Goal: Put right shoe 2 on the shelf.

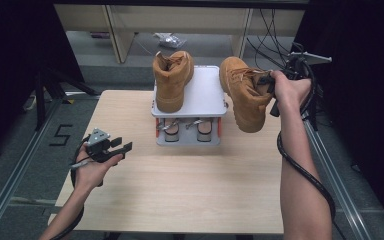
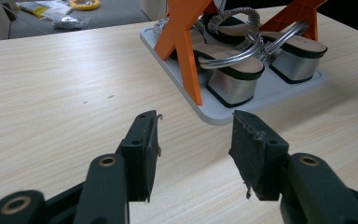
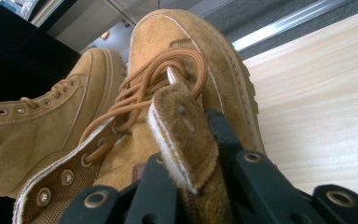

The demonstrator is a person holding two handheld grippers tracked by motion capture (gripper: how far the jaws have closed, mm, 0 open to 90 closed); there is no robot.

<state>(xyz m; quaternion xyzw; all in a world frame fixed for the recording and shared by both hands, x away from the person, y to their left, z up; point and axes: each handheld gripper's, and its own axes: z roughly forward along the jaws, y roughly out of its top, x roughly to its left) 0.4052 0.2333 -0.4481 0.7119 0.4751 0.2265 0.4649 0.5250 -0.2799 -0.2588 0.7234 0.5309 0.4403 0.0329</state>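
A: Left first; what have you got?

B: My left gripper (image 1: 121,146) hovers over the table (image 1: 190,190) near its left edge, jaws apart, holding nothing; in the left gripper view it faces the rack (image 2: 279,88) with the sandals (image 2: 235,70) on the lower shelf.

A: And the middle?

B: One boot (image 1: 172,80) stands upright on the left half of the rack's top (image 1: 205,92); the right half is bare, so I judge that is the slot I'm filling.

A: The right?

B: My right gripper (image 1: 269,80) is clamped on the collar flap (image 3: 182,135) of the second boot (image 1: 245,95); that boot hangs in the air just beside the rack's right edge, sole tilted and facing away from the rack, not touching it or the table.

A: How do you set it down well?

B: I think I should keep the clamp firm, since a suede flap can slip; bring the boot left over the bare half, level the sole, turn it to match its mate, then lower it flat; I'd let go only once the sole sits fully on the shelf, clear of the edge; the left gripper could steady the rack if it rocks.
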